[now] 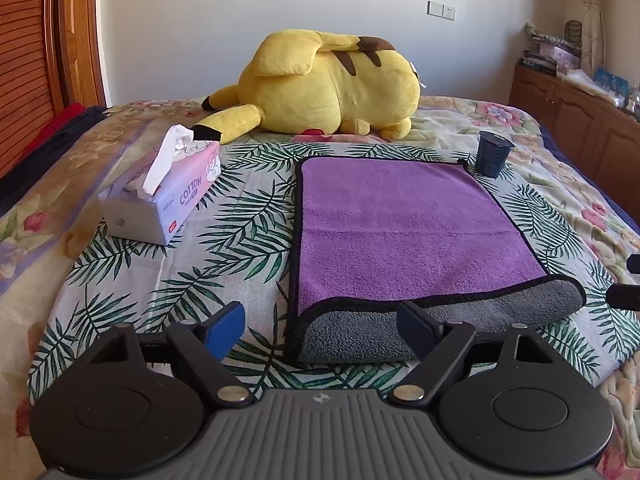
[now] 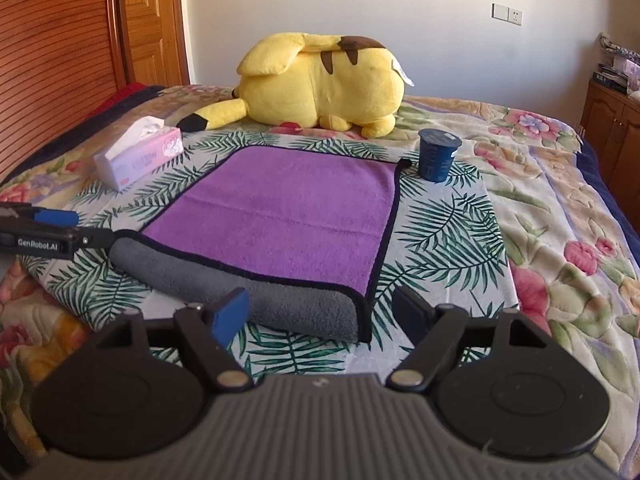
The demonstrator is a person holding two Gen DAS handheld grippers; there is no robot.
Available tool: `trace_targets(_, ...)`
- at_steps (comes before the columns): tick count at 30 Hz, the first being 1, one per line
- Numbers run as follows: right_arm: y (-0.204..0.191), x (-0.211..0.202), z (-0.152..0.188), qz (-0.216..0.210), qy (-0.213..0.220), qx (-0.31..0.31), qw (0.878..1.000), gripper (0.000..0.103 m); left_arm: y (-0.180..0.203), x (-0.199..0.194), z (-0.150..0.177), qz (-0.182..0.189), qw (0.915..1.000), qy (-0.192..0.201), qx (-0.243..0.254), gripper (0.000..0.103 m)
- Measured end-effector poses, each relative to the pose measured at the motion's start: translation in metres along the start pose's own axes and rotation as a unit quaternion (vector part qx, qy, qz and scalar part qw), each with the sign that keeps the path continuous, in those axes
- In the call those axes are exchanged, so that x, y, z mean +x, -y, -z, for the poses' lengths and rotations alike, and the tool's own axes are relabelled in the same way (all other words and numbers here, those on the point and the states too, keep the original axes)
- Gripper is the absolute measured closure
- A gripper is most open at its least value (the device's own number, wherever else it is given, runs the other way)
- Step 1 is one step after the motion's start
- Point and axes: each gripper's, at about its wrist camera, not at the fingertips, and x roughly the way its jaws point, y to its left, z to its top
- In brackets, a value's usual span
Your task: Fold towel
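1. My left gripper hovered low at the towel's near-left corner, jaws spread, gripping nothing.
2. My right gripper sat at the near-right corner, jaws also apart, empty.
3. Towel lay frame centre, grey near edge rolled over.
4. Count: one towel, one tissue box, one cup, one plush.

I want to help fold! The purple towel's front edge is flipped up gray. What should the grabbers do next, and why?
Probably close both grippers on that rolled near edge. The towel lies flat except its near edge, turned over gray side up. The left gripper and right gripper are both open, each at a near corner, gripping nothing yet.
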Motion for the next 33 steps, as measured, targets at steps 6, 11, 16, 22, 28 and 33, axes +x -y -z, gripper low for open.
trace_targets(6,0.001,0.017,0.000,-0.003,-0.014,-0.002,1.000,0.026,-0.003,0.013,-0.002,0.009,0.9999,-0.006,0.008,0.058)
trace_targets(11,0.007,0.030,-0.001,-0.004,-0.024,0.005,1.000,0.030,-0.004,0.021,0.000,0.017,0.9996,-0.015,0.015,0.068)
trace_targets(16,0.013,0.040,-0.002,-0.006,-0.037,0.015,0.999,0.036,-0.005,0.025,0.003,0.022,0.9993,-0.020,0.022,0.074)
trace_targets(22,0.016,0.049,-0.003,-0.008,-0.051,0.020,0.998,0.039,-0.011,0.031,0.007,0.033,0.9987,-0.037,0.012,0.085)
trace_targets(28,0.019,0.057,-0.001,-0.010,-0.066,0.028,0.997,0.045,-0.011,0.034,0.010,0.031,0.9983,-0.048,0.011,0.099)
trace_targets(33,0.020,0.059,-0.003,-0.017,-0.073,0.034,0.997,0.055,-0.013,0.033,0.011,0.025,0.9987,-0.044,0.008,0.103)
